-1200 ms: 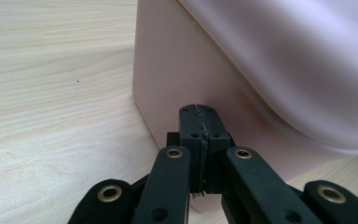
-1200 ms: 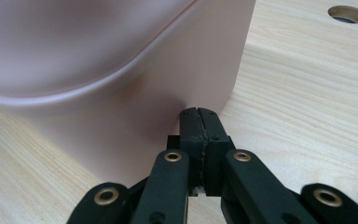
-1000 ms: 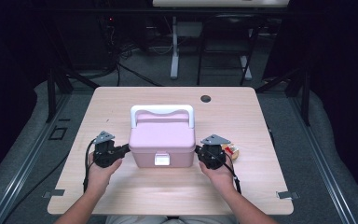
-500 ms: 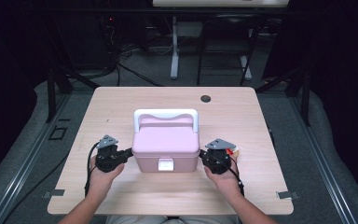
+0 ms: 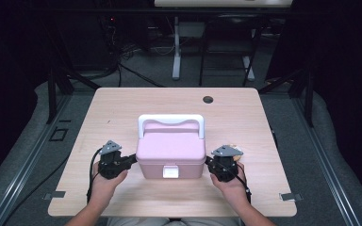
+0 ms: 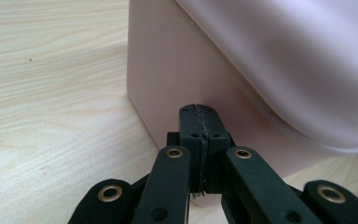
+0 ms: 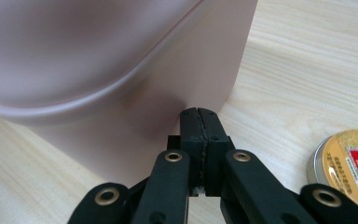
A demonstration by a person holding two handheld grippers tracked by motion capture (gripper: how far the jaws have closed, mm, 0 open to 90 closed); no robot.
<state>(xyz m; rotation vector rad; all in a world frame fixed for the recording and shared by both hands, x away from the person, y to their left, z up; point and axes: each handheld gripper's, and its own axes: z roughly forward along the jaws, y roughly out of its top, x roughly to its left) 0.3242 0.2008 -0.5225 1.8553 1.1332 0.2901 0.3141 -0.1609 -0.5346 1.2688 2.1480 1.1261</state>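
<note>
Pink plastic box (image 5: 171, 153) sat on the pale wood table (image 5: 122, 108), in the near half, roughly midway between left and right edges. Faced the person squarely: white latch (image 5: 170, 172) on the near wall, white handle (image 5: 170, 121) arched over the far side of the lid. Ran longer left to right than front to back, long axis parallel to the table's near edge. Stood upright, lid down.

Left gripper (image 5: 131, 160) held low at the box's left wall, jaws pressed together with nothing between them, tips right against the pink side near its lower front corner (image 6: 140, 100), seen close in the left gripper view. Right gripper (image 5: 209, 163) mirrored it at the right wall, jaws likewise closed on nothing, tips touching or just short of the plastic; could not tell which. Both hands (image 5: 104, 183) came in from the bottom edge, wrapped round the grippers.

Round gold tin (image 7: 349, 165) with a red label lay on the wood just beside the right gripper, on the side away from the box.

Broad bare wood stretched beyond the handle to the far edge, broken by a dark round hole (image 5: 208, 100) near the far right. Open strips lay left and right of the grippers. Narrower band of table remained between the latch and the near edge.
</note>
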